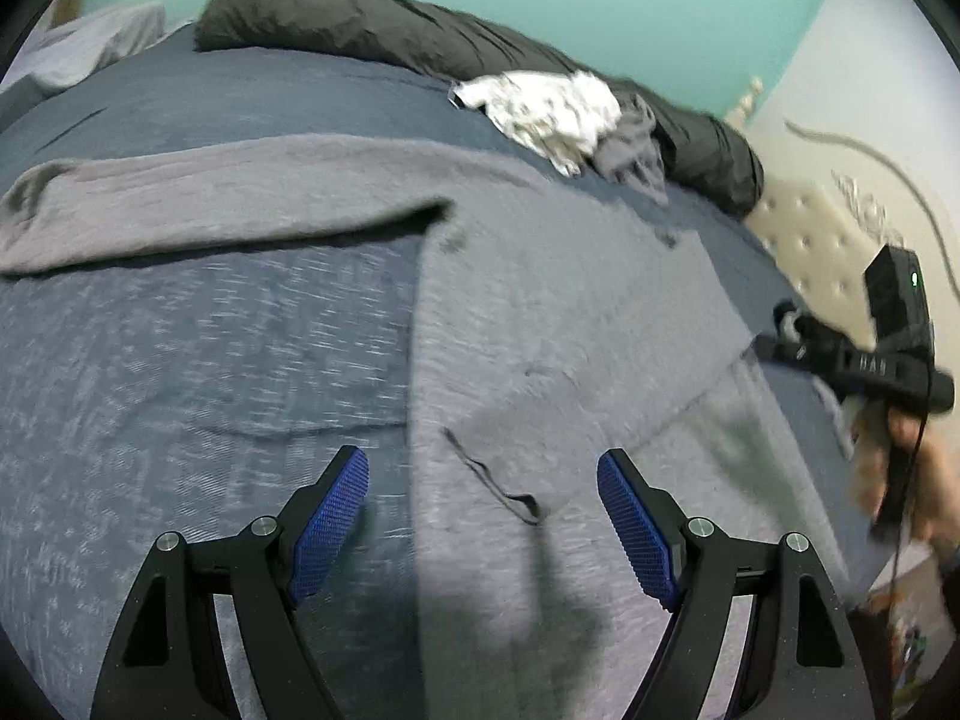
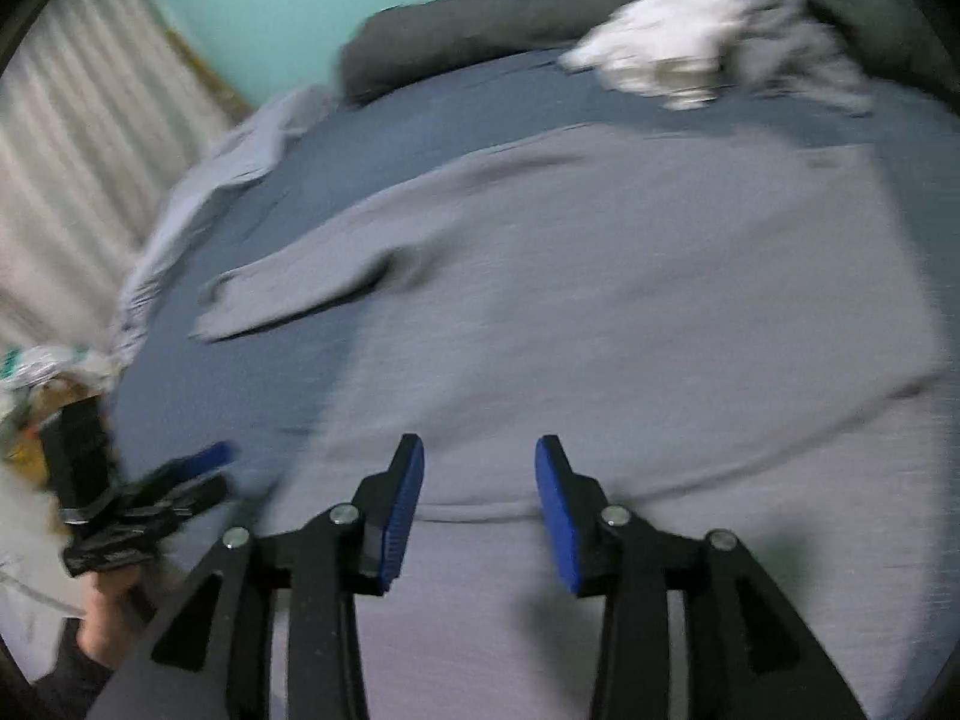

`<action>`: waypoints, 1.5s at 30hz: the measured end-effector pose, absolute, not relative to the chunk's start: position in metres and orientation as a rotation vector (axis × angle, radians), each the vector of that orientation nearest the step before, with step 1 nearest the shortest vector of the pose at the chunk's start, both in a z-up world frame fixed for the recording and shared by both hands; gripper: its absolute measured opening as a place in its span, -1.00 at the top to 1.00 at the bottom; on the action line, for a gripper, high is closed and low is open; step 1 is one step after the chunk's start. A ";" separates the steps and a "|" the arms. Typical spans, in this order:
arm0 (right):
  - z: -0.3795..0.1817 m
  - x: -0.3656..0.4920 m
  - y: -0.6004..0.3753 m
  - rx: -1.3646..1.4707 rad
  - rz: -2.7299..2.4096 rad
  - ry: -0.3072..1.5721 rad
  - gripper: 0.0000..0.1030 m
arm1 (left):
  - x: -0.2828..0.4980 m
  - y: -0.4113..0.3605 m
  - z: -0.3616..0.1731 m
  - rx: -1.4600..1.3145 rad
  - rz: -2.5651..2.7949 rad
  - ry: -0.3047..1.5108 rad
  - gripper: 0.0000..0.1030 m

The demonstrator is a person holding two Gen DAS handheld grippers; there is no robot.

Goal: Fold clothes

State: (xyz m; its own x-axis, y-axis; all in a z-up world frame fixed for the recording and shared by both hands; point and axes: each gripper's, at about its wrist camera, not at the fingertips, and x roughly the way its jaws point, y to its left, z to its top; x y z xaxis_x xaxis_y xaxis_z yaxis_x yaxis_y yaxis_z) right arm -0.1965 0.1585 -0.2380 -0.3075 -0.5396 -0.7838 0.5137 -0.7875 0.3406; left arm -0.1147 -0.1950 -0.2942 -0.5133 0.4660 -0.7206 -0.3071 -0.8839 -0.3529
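A grey long-sleeved top [image 1: 570,300] lies spread flat on the blue bed cover [image 1: 180,390], one sleeve [image 1: 210,210] stretched out to the left. My left gripper [image 1: 480,462] hovers open over the top's near left edge, with only a thin dark cord lying on the cloth between its blue pads. In the right wrist view the same top [image 2: 600,270] fills the middle. My right gripper [image 2: 479,447] stands open just above its near hem, and nothing is pinched. Each gripper shows in the other's view: the right gripper [image 1: 774,348] at the top's right edge, the left gripper [image 2: 207,474] at its left.
A crumpled white cloth [image 1: 546,108] and a grey cloth [image 1: 636,150] lie at the far side of the bed, against a long dark grey pillow [image 1: 360,24]. A pale sheet [image 2: 198,192] is bunched at the bed's left edge. A tufted headboard [image 1: 810,240] stands at the right.
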 end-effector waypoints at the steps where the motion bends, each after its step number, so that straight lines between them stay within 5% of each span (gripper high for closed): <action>1: -0.240 -0.204 0.179 1.301 -2.169 -0.020 0.22 | -0.118 -0.189 -0.296 -1.224 2.380 -0.227 -0.60; 11: -0.278 -0.257 0.326 1.453 -2.495 0.052 0.22 | -0.149 -0.154 -0.306 -1.266 2.343 -0.212 -0.60; 36: -0.337 -0.324 0.315 1.427 -2.572 0.119 0.22 | -0.171 -0.128 -0.335 -1.377 2.325 -0.129 -0.61; 45: -0.334 -0.317 0.313 1.370 -2.561 0.111 0.43 | -0.169 -0.125 -0.337 -1.389 2.321 -0.108 -0.61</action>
